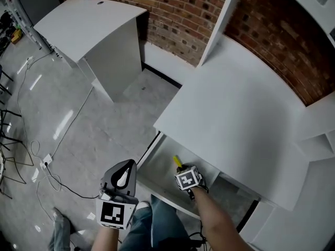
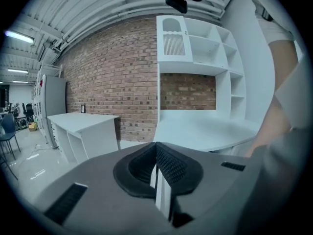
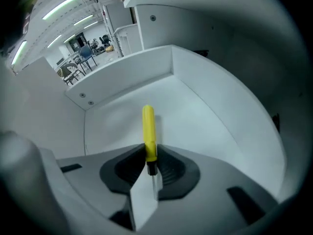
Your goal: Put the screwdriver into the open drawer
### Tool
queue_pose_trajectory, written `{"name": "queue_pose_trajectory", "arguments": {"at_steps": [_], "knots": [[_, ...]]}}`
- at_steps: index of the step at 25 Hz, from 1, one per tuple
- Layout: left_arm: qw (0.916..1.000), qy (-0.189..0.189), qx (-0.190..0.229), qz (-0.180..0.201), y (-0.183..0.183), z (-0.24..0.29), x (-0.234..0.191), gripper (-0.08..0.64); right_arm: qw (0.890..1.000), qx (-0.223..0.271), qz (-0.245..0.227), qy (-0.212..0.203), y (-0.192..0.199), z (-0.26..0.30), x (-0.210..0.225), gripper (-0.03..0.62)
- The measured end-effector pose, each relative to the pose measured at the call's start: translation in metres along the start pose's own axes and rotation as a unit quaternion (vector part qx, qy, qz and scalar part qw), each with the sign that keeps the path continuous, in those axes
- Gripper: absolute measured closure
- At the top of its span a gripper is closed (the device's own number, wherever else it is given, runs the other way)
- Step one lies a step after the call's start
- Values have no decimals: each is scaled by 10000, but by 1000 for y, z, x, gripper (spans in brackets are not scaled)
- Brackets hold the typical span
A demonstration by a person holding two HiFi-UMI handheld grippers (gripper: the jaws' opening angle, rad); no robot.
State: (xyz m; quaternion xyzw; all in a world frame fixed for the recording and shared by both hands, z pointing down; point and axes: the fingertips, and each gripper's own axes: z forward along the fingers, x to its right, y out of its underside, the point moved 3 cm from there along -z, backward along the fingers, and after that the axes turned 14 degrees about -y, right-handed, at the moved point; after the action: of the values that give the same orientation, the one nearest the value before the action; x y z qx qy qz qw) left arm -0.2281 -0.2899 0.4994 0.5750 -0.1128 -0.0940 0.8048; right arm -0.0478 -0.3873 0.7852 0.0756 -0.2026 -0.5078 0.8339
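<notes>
The screwdriver (image 3: 148, 129) sat in your right gripper (image 3: 149, 166), whose jaws were clamped on the dark collar at the base of its yellow handle. The handle stuck straight out ahead of the jaws, and the tool's metal end was hidden between them. In the head view only a short yellow stub of the screwdriver (image 1: 178, 162) showed, just beyond the right gripper (image 1: 181, 168).

You held it pointing steeply down, inside the open drawer (image 3: 205, 126). The handle's tip stood over the drawer's white floor, towards the back corner. Whether the tip touched that floor could not be told. The drawer (image 1: 157, 166) was pulled out from under the white desk (image 1: 235, 114), and it held nothing but the tool and the gripper. Your forearm (image 1: 215, 219) reached in from the lower edge, over the drawer's front rim.

Your left gripper (image 1: 127, 164) hung outside the drawer, just beside its left front corner and above the floor (image 1: 104, 124). In its own view the left gripper (image 2: 159, 177) had its jaws pressed together with nothing between them, and it looked out nearly level at a white shelf unit (image 2: 195, 48) on the desk.

Further off, a second desk (image 1: 89, 25) stood against the brick wall (image 1: 172, 9). Cables (image 1: 36, 150) trailed across the shiny floor on the left.
</notes>
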Motion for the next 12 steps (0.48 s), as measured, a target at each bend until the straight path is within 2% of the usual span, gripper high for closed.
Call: {"name": "queue_pose_trajectory", "arguments": {"at_steps": [5,7,12], "knots": [[10000,-9,-77,27,6,2,-5,548,9998,-84,48,182,1,8,2,505],[10000,-10,-83,5,5,0,-7,548,9998,-43,44,213,-3,5,1,472],[9999,79,127,-25,-5,-14,-9,548,9990,229,28,371,-8,-26,-8,471]]}}
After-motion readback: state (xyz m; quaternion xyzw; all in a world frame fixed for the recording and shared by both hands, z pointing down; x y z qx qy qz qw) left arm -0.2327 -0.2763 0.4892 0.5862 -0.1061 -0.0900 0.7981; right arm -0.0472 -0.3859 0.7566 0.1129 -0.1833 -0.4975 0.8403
